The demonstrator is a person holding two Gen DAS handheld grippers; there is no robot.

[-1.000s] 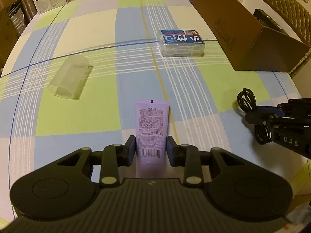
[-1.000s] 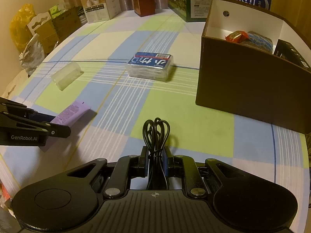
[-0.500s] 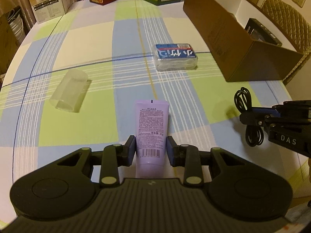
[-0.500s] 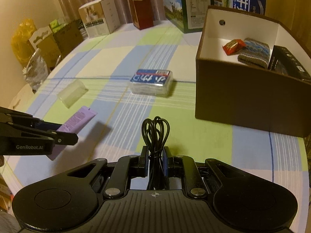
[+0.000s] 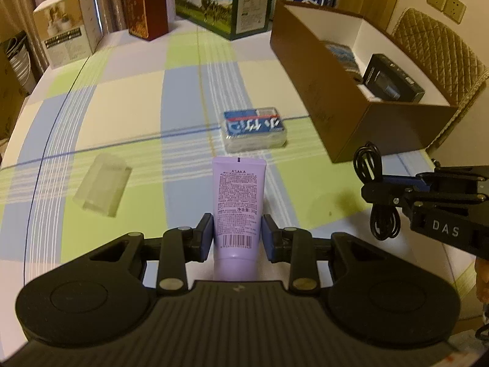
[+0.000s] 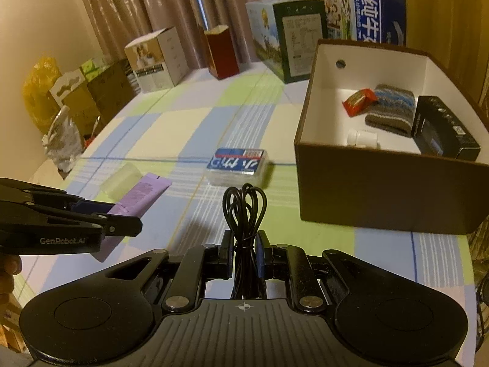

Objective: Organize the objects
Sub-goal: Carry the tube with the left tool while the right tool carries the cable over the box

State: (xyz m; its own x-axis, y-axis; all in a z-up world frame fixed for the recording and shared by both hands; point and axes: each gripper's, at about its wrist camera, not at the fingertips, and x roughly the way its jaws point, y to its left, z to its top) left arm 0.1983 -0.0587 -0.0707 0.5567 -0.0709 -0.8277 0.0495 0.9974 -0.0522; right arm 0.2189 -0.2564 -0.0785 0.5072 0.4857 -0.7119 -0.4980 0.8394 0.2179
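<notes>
The left gripper (image 5: 237, 234) is clamping its fingers on a purple tube (image 5: 238, 202) at lower centre, lifted above the bench (image 5: 128, 98). The right gripper (image 6: 244, 252) is pinching a coiled black cable (image 6: 244, 211) at lower centre, with the brown box (image 6: 382, 189) at right.

Ahead of my left gripper (image 5: 237, 234), the checked tablecloth (image 5: 131, 104) lies open between a clear plastic cup (image 5: 102, 188) lying on its side at left and a blue packet (image 5: 254, 130) straight ahead. The brown box (image 6: 382, 189) rises as a wall before my right gripper (image 6: 244, 252); its top is open, with bare white floor near the front left corner. Cartons (image 6: 287, 39) line the far edge.
</notes>
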